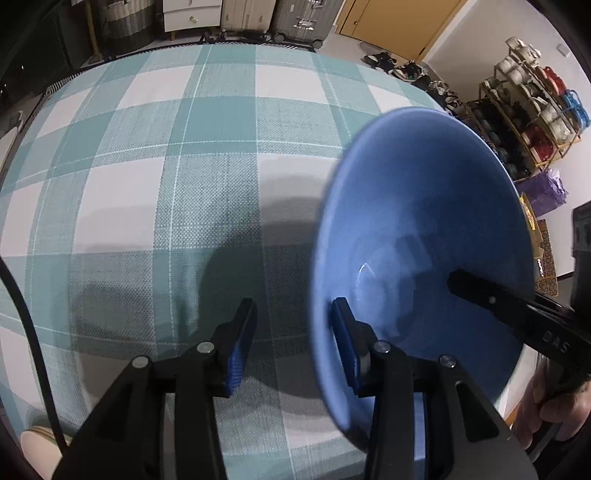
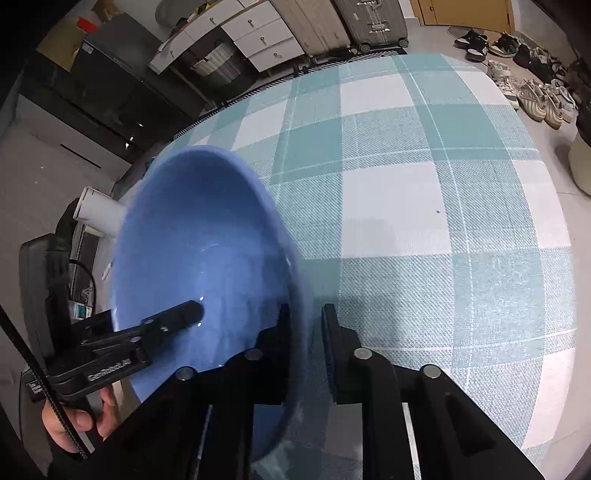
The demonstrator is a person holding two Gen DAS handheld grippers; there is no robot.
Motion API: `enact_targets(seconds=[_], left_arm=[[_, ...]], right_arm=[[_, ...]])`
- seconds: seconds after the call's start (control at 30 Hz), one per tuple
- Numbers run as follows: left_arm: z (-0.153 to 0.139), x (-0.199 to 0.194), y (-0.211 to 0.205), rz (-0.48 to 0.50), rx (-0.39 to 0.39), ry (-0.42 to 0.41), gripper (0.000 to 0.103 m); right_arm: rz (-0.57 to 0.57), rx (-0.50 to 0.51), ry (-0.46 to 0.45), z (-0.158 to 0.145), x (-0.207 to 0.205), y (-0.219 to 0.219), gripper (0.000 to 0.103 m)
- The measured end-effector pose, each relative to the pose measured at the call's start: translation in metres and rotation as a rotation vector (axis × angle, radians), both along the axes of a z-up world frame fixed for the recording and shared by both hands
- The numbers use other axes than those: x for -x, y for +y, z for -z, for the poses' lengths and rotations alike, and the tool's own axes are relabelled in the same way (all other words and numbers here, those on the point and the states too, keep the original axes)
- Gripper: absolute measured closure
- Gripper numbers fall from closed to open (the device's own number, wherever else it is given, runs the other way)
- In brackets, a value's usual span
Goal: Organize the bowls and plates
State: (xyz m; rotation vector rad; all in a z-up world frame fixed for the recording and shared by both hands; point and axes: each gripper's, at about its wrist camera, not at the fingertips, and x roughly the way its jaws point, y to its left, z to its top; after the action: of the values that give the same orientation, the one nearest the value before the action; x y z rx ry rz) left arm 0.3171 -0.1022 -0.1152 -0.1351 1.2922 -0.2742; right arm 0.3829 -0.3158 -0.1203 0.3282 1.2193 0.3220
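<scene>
A blue bowl [image 1: 424,206] fills the right of the left wrist view and the left of the right wrist view [image 2: 192,236], over the checked tablecloth. My left gripper [image 1: 293,310] is open and straddles the bowl's near rim: one blue pad is inside the bowl, the other stands well outside it. My right gripper [image 2: 304,314] straddles the opposite rim, with a thin gap showing beside the wall, so it is open too. One finger [image 1: 476,290] of the right gripper reaches into the bowl. I cannot tell whether the bowl rests on the cloth.
The table [image 1: 166,155] wears a teal and white checked cloth. Beyond it are suitcases [image 1: 299,22], white drawers [image 2: 255,33], a shoe rack [image 1: 528,122] and shoes on the floor [image 2: 532,96]. A person's hand [image 2: 85,417] grips the left tool.
</scene>
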Motion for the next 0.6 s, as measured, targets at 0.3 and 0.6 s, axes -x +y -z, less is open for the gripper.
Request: enact_targets(seconds=[0.3,0.6], left_arm=[[0.006,0.003,-0.009,0.009,0.125,0.137,0.076],[-0.008,0.006,-0.011,0.042,0.09,0.114,0.085]], right_arm=[[-0.035,0.051,0.02,0.002,-0.005,0.016,0.088],[-0.005,0.056,0.037,-0.005,-0.004,0.014,0.091]])
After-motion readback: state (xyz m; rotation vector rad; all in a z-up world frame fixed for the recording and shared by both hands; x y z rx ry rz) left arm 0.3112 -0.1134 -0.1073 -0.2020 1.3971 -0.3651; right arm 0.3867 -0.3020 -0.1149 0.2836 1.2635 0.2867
